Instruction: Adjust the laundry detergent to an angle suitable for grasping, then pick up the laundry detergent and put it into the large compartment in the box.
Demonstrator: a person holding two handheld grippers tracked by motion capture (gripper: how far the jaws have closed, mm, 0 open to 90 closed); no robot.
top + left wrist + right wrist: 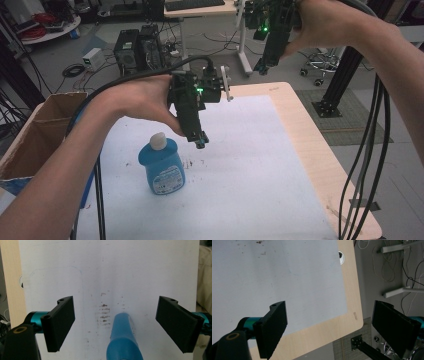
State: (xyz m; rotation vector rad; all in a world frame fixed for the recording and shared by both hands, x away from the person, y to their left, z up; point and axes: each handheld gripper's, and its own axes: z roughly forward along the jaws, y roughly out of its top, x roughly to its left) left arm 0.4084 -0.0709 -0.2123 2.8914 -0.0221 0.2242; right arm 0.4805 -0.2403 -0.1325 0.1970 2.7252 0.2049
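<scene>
Barely begun: blue bottle upright on white mat near desk's left side, untouched. Left gripper poised just above w/ fingers spread wide, empty. Right gripper raised far off, likewise wide open. Grasp & lift yet to do.

You can read no text anywhere. The blue bottle, lower left of centre in the high view, carries a pale label on its front, but its print is too small and blurred for you to make out any word or number.
</scene>
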